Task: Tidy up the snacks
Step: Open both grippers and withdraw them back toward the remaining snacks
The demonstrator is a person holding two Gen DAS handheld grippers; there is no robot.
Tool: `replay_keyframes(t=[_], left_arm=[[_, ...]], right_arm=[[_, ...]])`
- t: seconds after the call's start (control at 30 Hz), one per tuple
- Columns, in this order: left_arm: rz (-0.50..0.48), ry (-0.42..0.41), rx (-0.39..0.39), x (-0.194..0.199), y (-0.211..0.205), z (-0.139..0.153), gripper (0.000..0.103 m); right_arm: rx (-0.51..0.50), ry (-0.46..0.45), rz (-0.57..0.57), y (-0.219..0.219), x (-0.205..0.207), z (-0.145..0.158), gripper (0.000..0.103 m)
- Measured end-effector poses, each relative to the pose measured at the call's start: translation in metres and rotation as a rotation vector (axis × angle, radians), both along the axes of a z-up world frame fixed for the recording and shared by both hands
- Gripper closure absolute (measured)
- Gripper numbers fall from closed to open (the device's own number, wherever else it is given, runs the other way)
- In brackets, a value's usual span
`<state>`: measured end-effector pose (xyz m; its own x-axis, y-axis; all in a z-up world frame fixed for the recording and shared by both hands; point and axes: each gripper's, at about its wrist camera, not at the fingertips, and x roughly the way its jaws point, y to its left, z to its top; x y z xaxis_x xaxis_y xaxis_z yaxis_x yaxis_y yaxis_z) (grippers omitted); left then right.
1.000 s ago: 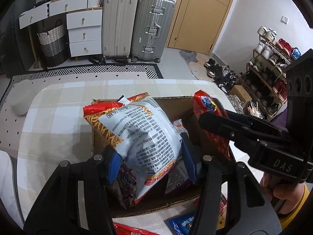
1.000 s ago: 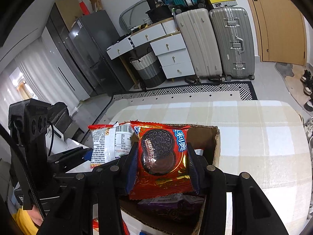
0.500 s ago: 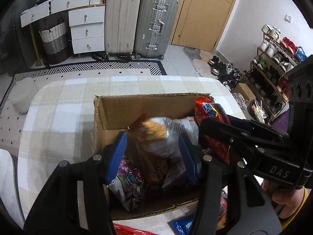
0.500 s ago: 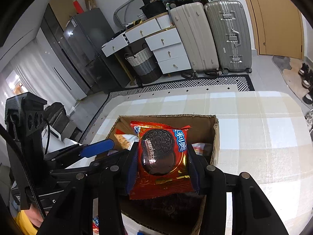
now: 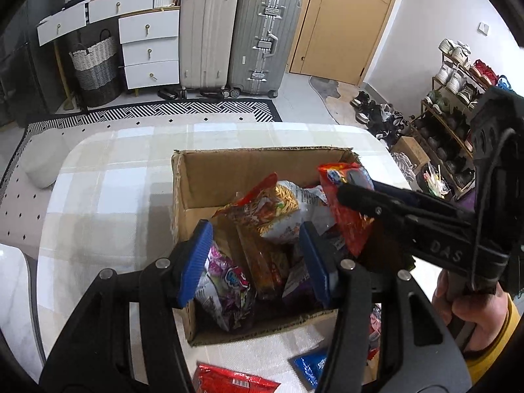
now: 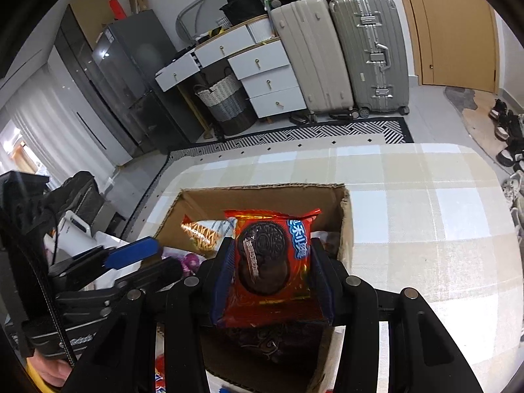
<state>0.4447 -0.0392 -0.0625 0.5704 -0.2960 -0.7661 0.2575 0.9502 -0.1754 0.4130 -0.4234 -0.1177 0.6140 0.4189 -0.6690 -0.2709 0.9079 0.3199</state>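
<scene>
- The right gripper (image 6: 271,271) was closed on a red cookie packet (image 6: 270,258), its fingers (image 6: 224,271) pressing both side edges; the packet hung just above the open cardboard box (image 5: 183,203).
- The left gripper (image 5: 255,258) stood open and empty over the box, nothing between its blue-padded fingers (image 5: 195,262).
- Below and beyond those fingers lay a noodle snack bag (image 5: 281,209), a purple candy bag (image 5: 226,281) and other packets already in the box.
- By my reckoning the job was well along but unfinished: the cookie packet was not yet released, and a red packet (image 5: 232,381) and a blue packet (image 5: 309,365) lay on the worktop (image 5: 108,190), nearer than the fingers.
- The worktop wore a pale checked cloth; beyond it stood two suitcases (image 5: 239,36), white drawers (image 5: 149,49), a woven basket (image 5: 95,65) and a wooden door (image 5: 340,23).
</scene>
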Motion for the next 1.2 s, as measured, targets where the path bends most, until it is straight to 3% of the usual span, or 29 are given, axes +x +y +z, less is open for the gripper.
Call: replay_keyframes(t=[0.43, 0.77, 0.83, 0.93, 1.03, 1.2], left_arm=[[0.013, -0.017, -0.03, -0.047, 0.018, 0.026, 0.05], [0.022, -0.091, -0.056, -0.124, 0.032, 0.068, 0.041], [0.026, -0.109, -0.069, -0.143, 0.036, 0.075, 0.039], [0.032, -0.142, -0.078, -0.173, 0.038, 0.083, 0.027], [0.033, -0.19, -0.087, -0.205, 0.041, 0.093, 0.025], [0.042, -0.232, -0.099, -0.259, 0.049, 0.106, 0.023]], right_arm=[[-0.027, -0.071, -0.011, 0.001, -0.024, 0.033, 0.053], [0.036, -0.2, -0.002, -0.007, -0.113, 0.069, 0.051], [0.043, -0.226, -0.004, -0.009, -0.134, 0.075, 0.048], [0.047, -0.283, -0.002, -0.012, -0.174, 0.081, 0.038], [0.039, -0.344, 0.007, -0.011, -0.212, 0.085, 0.035], [0.037, -0.462, 0.004, -0.013, -0.277, 0.087, 0.013]])
